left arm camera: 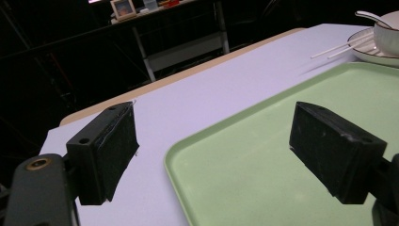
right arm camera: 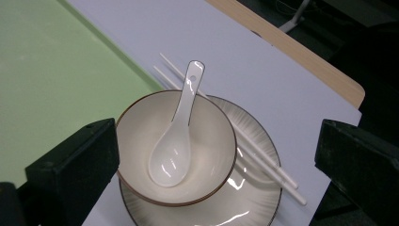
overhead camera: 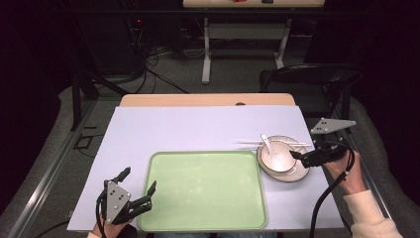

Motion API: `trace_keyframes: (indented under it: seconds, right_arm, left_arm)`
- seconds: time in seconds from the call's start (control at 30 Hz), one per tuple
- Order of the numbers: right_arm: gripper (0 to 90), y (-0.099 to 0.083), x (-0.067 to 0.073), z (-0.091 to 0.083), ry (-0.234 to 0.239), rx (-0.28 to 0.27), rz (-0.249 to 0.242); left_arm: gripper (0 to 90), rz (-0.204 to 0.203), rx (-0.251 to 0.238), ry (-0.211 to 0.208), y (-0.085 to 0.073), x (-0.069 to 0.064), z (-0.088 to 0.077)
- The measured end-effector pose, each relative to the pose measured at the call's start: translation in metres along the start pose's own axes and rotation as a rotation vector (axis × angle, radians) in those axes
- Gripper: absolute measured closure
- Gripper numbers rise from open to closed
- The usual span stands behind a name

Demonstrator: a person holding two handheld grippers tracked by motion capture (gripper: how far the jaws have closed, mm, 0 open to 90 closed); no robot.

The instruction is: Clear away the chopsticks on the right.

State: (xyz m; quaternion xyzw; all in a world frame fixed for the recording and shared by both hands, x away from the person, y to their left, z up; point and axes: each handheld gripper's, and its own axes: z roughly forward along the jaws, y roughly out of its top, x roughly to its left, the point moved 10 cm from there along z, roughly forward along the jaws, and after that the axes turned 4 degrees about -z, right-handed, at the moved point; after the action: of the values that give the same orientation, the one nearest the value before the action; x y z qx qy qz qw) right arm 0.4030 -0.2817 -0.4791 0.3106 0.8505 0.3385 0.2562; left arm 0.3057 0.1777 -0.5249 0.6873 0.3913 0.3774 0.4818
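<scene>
A pale green tray (overhead camera: 205, 191) lies at the front middle of the table. To its right a white bowl (overhead camera: 278, 154) holding a white spoon (overhead camera: 267, 144) stands on a ribbed plate (overhead camera: 297, 174), with white chopsticks (overhead camera: 250, 144) laid across the plate's far side. My left gripper (overhead camera: 139, 179) is open, its jaws straddling the tray's (left arm camera: 282, 117) left rim; nothing is between them. My right gripper (overhead camera: 299, 157) hangs open just above the plate's right edge. In the right gripper view the bowl (right arm camera: 207, 141), spoon (right arm camera: 176, 141), chopsticks (right arm camera: 263, 160) and plate (right arm camera: 254, 207) lie between its wide-apart jaws.
A lilac sheet (overhead camera: 198, 126) covers the table; a strip of wood (overhead camera: 208, 100) shows at the far edge. A dark chair (overhead camera: 312, 79) stands behind the right corner and another table's legs (overhead camera: 205, 49) farther back. Cables trail from both grippers.
</scene>
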Motion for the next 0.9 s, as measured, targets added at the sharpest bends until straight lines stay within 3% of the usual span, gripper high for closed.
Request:
trace_keyframes:
  seconds: [0.07,0.1,0.13,0.17,0.6,0.9]
  right_arm:
    - [0.0,0.0,0.0,0.0,0.0,0.0,0.0]
    - [0.0,0.01,-0.026,0.012,0.007,0.035,-0.006]
    - [0.0,0.01,-0.026,0.012,0.007,0.035,-0.006]
    - [0.0,0.012,-0.041,0.021,0.017,0.061,0.003]
    - [0.0,0.01,-0.075,0.054,0.052,0.145,0.024]
    - [2.6,-0.005,-0.084,0.08,0.074,0.236,0.03]
  left_arm:
    - [15.4,-0.004,-0.003,0.002,0.0,0.0,-0.001]
    - [15.4,-0.004,-0.003,0.002,0.0,0.0,-0.001]
    - [15.4,0.0,0.0,-0.002,0.0,-0.001,0.0]
    - [15.4,0.001,0.0,-0.003,0.0,-0.001,0.0]
    - [15.4,0.0,0.002,-0.002,0.0,-0.001,0.0]
    - [15.4,-0.004,0.001,0.002,0.0,0.0,0.0]
